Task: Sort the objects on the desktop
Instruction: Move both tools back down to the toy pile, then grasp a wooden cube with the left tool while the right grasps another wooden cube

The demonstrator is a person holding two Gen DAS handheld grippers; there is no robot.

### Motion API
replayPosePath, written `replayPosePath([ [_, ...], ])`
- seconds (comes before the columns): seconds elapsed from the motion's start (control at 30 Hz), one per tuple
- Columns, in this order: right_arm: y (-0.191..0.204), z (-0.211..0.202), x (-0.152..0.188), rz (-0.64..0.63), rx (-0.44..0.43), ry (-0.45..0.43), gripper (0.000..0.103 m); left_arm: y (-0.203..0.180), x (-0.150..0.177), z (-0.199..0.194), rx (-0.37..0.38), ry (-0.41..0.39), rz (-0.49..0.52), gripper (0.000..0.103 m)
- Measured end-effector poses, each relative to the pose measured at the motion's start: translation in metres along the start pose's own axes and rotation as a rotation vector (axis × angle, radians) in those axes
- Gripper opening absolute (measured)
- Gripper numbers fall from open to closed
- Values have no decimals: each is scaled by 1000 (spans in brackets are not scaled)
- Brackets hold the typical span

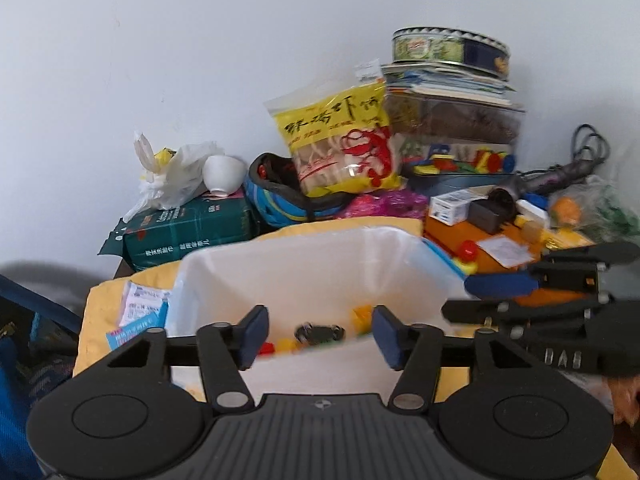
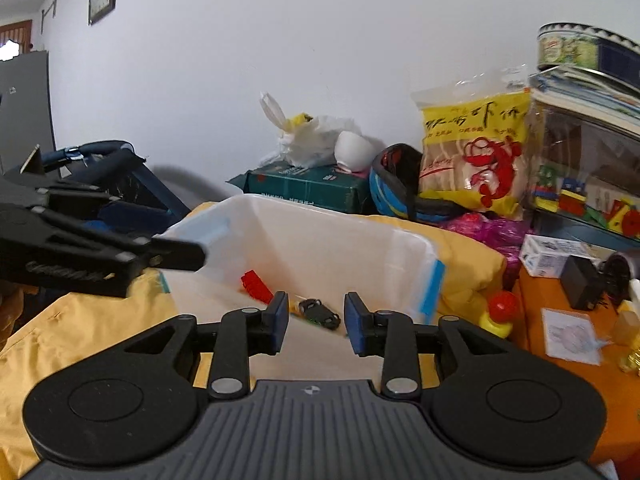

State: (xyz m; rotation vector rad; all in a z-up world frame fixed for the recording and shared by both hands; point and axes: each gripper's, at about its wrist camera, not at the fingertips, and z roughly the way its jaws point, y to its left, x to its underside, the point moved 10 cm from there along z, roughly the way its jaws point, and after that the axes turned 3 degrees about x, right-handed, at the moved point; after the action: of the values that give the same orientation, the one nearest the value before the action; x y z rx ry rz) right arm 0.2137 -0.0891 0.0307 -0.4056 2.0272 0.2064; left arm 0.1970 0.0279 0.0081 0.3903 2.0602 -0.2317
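A white plastic bin (image 1: 304, 256) (image 2: 320, 236) lined with a clear bag sits on yellow cloth. Inside lie a small dark toy car (image 1: 319, 333) (image 2: 320, 312), a red brick (image 2: 256, 285) and yellow and red pieces (image 1: 280, 346). My left gripper (image 1: 320, 334) hangs open over the bin's near rim, nothing between its blue pads. My right gripper (image 2: 316, 322) is open too, empty, above the bin's near edge. In the left wrist view the right gripper (image 1: 520, 284) shows at the right; in the right wrist view the left gripper (image 2: 100, 252) shows at the left.
Behind the bin lie a green tissue pack (image 1: 188, 232), a white bowl (image 1: 224, 174), a blue helmet (image 1: 280, 196), a yellow snack bag (image 1: 340, 140) and a stack of books under a round tin (image 1: 448, 48). An orange surface (image 2: 560, 320) on the right carries a charger, small boxes and a red-yellow toy (image 2: 498, 312).
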Motion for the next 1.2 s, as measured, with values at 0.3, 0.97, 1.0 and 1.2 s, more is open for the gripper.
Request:
replayPosePath([
  [0.3,-7,-35,94,32,-3,215,46,-51,111,1,73,233,80,63],
  [0.97,14,-28,178,2,-21,411,36,-58,165,33,140,389,42,33],
  [1.0,15,-30,178,-2,-31,411,36,-61,167,24,149,393,42,33],
  [1.2,40,-43,182,-59,-161,426,36,-74,203,-20,176,457,24,33],
])
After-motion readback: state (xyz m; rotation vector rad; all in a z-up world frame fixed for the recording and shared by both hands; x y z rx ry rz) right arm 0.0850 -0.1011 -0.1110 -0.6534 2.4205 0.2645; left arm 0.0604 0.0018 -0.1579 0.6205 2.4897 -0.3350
